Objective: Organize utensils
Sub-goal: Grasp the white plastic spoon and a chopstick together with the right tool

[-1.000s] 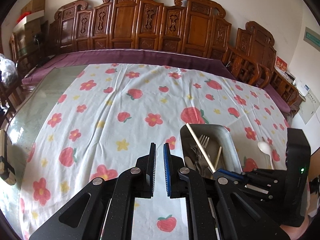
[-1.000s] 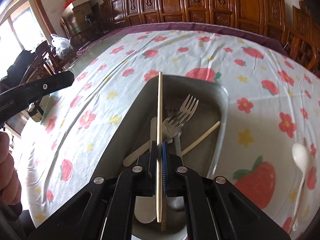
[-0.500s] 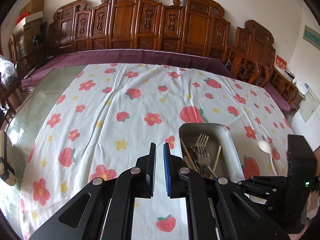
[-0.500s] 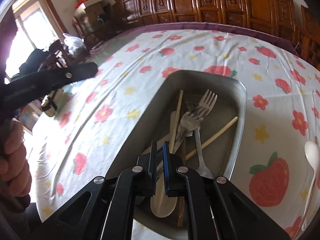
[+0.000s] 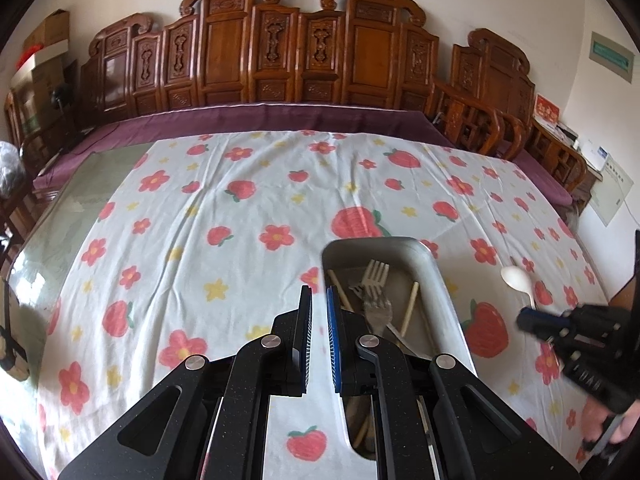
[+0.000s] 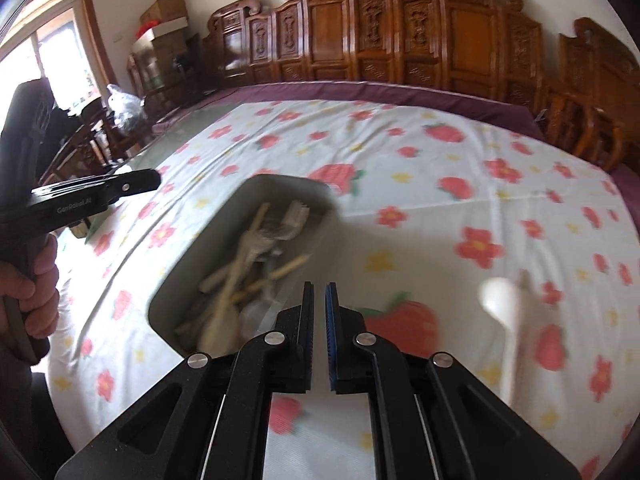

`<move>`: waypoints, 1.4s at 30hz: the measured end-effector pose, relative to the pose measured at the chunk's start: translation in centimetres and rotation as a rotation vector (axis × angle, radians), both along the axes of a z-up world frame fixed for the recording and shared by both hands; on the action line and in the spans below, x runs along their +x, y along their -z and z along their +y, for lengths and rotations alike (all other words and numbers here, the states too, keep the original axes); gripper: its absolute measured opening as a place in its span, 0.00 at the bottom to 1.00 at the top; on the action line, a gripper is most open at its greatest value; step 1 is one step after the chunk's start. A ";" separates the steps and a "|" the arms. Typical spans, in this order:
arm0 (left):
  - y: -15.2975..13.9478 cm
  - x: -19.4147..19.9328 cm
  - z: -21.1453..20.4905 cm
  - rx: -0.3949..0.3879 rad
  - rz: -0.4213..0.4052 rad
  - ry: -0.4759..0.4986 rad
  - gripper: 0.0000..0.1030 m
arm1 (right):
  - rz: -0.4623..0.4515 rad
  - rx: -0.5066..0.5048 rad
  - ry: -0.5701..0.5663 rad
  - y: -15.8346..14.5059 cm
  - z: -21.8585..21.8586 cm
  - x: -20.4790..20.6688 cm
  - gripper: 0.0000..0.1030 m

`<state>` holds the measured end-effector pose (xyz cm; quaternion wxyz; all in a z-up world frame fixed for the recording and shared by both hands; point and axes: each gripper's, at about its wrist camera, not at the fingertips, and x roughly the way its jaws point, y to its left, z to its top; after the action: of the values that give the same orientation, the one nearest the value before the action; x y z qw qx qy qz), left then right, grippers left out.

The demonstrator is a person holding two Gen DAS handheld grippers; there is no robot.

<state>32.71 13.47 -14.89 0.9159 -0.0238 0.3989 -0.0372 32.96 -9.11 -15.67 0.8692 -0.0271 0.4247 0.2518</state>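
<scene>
A metal tray (image 5: 434,276) holds forks (image 5: 374,284), chopsticks (image 5: 410,308) and a wooden spoon; it also shows, blurred, in the right wrist view (image 6: 280,186). A white spoon (image 5: 518,280) lies on the cloth right of the tray, also in the right wrist view (image 6: 500,300). My left gripper (image 5: 319,300) hovers just left of the tray, jaws nearly closed and empty. My right gripper (image 6: 319,296) is above the cloth between tray and white spoon, jaws nearly closed and empty; it also shows in the left wrist view (image 5: 536,318).
The table carries a white cloth with strawberries and flowers (image 5: 240,208). Carved wooden chairs (image 5: 304,52) line the far side. Bare glass table edge (image 5: 56,208) lies at the left. Boxes (image 6: 164,12) stand in the far corner.
My right gripper let the chopstick go into the tray, then moved right, away from the tray toward the white spoon. The left gripper has hardly moved.
</scene>
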 end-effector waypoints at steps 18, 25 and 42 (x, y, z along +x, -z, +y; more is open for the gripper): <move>0.1 -2.1 -7.6 0.015 -0.050 0.117 0.78 | 0.016 -0.135 0.182 2.2 -12.6 0.5 0.11; 0.6 -3.0 -10.7 0.016 -0.058 0.159 0.83 | 0.077 -0.174 0.169 5.5 -13.3 1.6 0.15; 3.0 -4.5 -15.7 0.047 -0.006 0.265 0.83 | 0.234 -0.065 0.249 8.4 -14.5 3.3 0.07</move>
<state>28.21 -2.22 -17.86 0.9045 0.0505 0.3965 -0.1486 36.23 -23.63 -24.06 0.8371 0.0271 0.5308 0.1297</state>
